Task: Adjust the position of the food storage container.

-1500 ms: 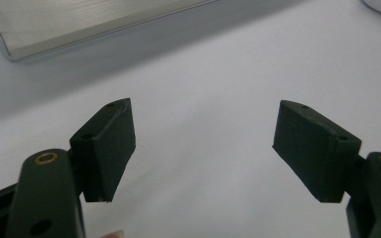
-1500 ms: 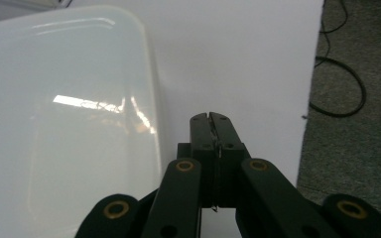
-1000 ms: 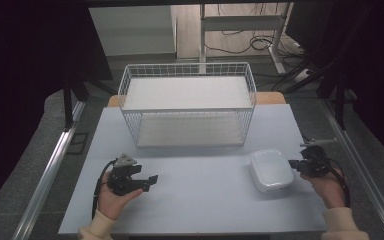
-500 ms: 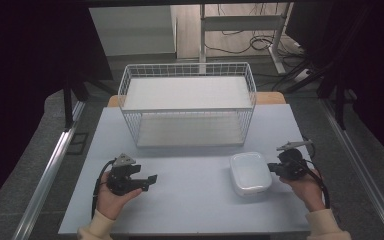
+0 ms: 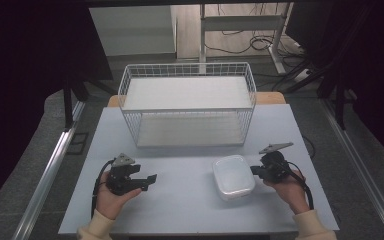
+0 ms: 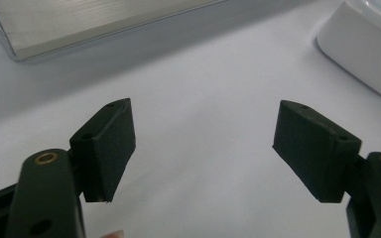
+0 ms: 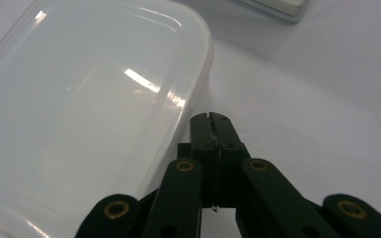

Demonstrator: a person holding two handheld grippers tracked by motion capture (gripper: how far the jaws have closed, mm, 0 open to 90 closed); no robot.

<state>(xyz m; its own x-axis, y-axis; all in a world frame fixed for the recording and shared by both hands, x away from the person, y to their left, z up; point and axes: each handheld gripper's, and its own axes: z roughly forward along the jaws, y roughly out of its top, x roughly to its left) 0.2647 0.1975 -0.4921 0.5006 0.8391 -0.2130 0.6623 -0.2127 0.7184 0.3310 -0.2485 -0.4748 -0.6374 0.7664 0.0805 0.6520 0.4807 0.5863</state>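
From the high view, the pale counter is lying mostly bare in front of the white wire basket, which is standing at its far middle. Open surface is stretching between the two hands. The white lidded plastic container is sitting right of centre, well short of the front edge, its long axis running roughly from near to far. The left claw is resting near the left front, pointing right toward the container and well apart from it. The right claw is sitting just beside the container's right edge, pointing left.

In the left gripper view, the left claw is gaping wide with nothing between its pads, bare counter beneath, and the container's corner is showing at upper right.

In the right gripper view, the right claw is pressed closed on nothing, its tip just beside the container's rim; whether it is touching cannot be told.
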